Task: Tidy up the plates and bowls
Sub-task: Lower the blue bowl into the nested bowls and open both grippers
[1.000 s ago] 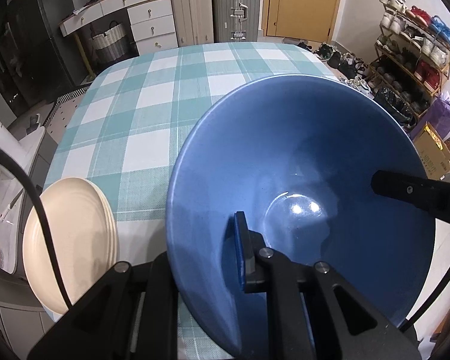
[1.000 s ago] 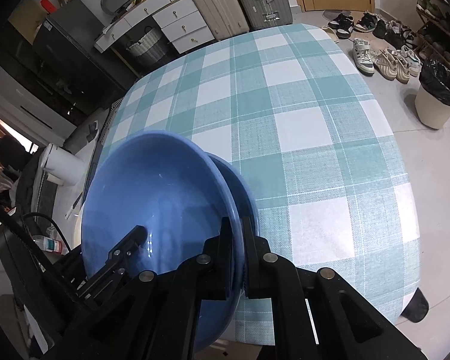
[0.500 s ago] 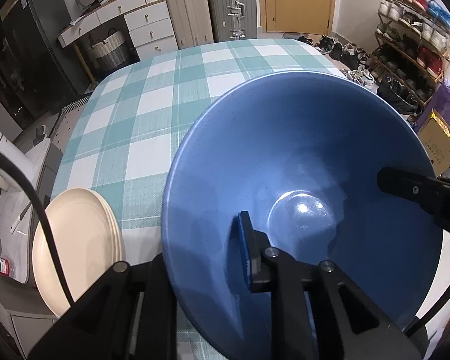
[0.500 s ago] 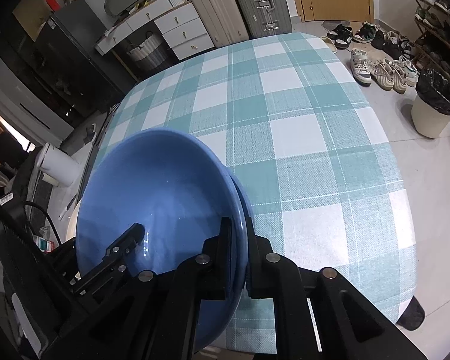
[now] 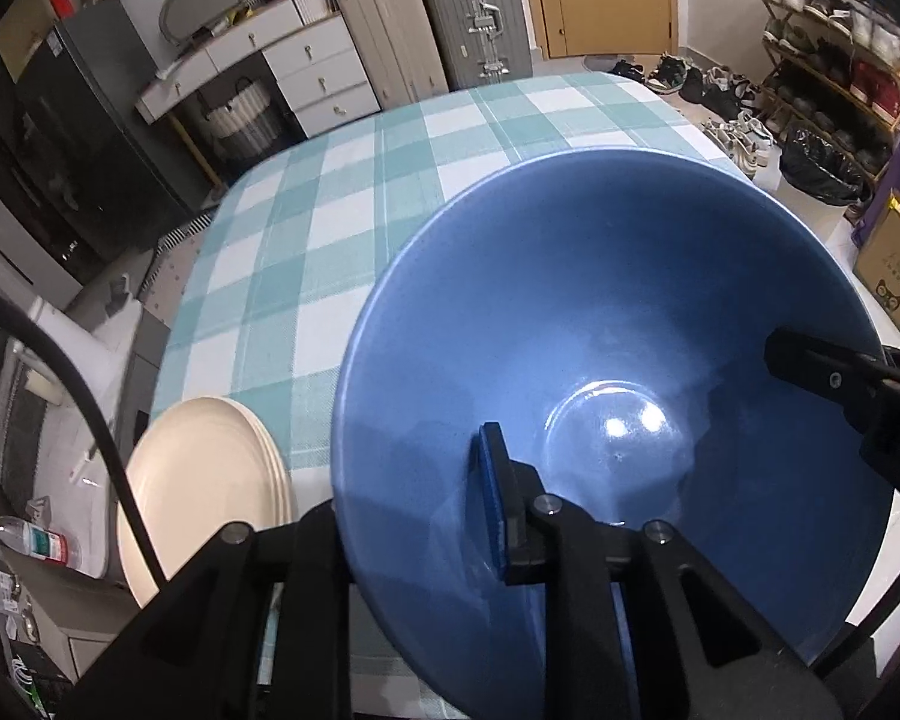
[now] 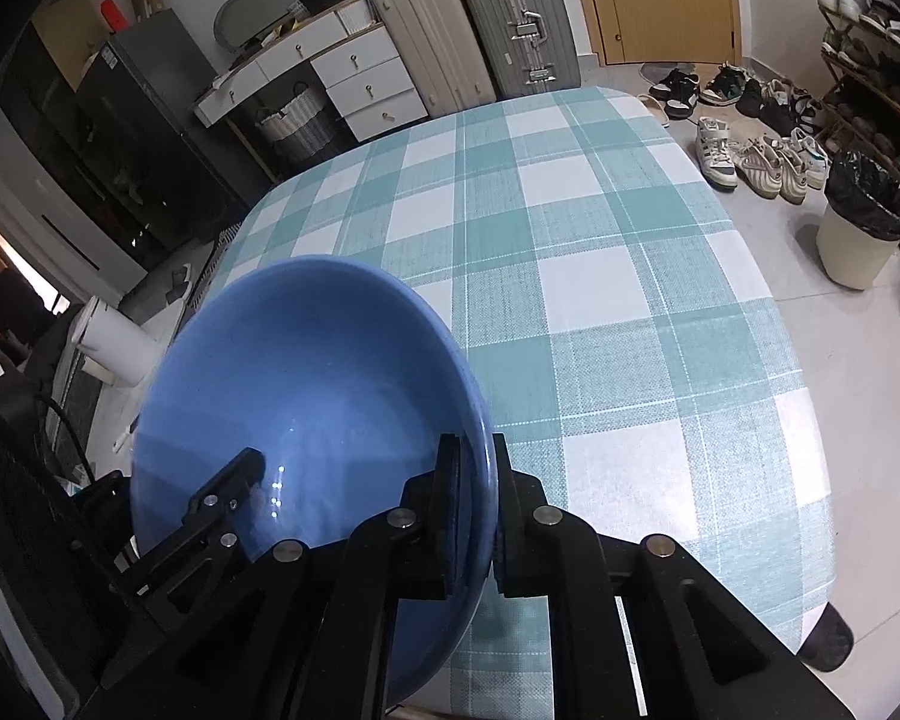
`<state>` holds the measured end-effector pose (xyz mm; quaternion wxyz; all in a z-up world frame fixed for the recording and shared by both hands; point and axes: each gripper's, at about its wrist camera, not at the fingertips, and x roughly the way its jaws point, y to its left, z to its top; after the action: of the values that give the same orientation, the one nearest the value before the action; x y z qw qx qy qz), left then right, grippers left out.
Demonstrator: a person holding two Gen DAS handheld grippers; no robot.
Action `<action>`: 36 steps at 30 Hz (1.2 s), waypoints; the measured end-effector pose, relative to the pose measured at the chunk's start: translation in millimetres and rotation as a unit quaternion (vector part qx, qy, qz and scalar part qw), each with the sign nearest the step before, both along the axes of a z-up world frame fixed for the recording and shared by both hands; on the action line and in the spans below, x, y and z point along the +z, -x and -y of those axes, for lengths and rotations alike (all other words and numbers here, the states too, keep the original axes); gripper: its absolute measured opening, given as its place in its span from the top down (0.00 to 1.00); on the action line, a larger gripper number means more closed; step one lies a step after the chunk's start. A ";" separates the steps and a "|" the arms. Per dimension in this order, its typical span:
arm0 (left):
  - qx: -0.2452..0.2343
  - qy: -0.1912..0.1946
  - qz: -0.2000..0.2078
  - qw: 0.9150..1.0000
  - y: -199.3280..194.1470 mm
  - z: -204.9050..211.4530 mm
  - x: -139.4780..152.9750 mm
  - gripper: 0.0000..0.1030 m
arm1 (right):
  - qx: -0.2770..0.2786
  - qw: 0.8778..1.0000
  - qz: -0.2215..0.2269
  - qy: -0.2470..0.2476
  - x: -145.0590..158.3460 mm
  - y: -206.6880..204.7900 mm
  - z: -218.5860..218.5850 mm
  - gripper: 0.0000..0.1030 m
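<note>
We see left matte-black plastic two-finger gripper [image 5: 414, 516]: angular linkage arms, round silver screw heads at pivots, blue rubber pad on one fingertip [image 5: 491, 480]. Thick black cable [image 5: 99, 438] curves past it. Right matte-black plastic gripper [image 6: 473, 507] matches: same silver screws, blue pad on inner finger [image 6: 450, 498].

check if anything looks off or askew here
The stack of cream plates sits at the table's near left corner with its rim overhanging the edge. The blue bowl is held tilted, both grippers clamped on its rim. No spills or damage visible.
</note>
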<state>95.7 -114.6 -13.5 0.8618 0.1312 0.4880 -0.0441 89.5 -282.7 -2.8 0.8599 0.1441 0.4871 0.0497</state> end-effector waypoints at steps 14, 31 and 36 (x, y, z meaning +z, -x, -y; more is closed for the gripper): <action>-0.012 -0.067 0.026 0.997 6.4 13.0 -1.7 0.77 | 0.005 0.999 0.019 0.038 1.3 3.4 -6.2 0.91; -0.020 -0.106 0.014 0.994 1.8 10.2 -9.0 0.72 | 0.029 0.996 0.020 0.085 -9.1 3.4 -17.7 0.89; -0.023 -0.108 0.001 0.994 0.1 6.6 -12.9 0.69 | 0.033 0.994 0.023 0.097 -10.7 1.8 -21.1 0.89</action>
<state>95.6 -121.2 -26.4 0.8420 0.2350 0.4855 -0.0109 87.6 -261.6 -13.4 0.8787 0.0428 0.4743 0.0335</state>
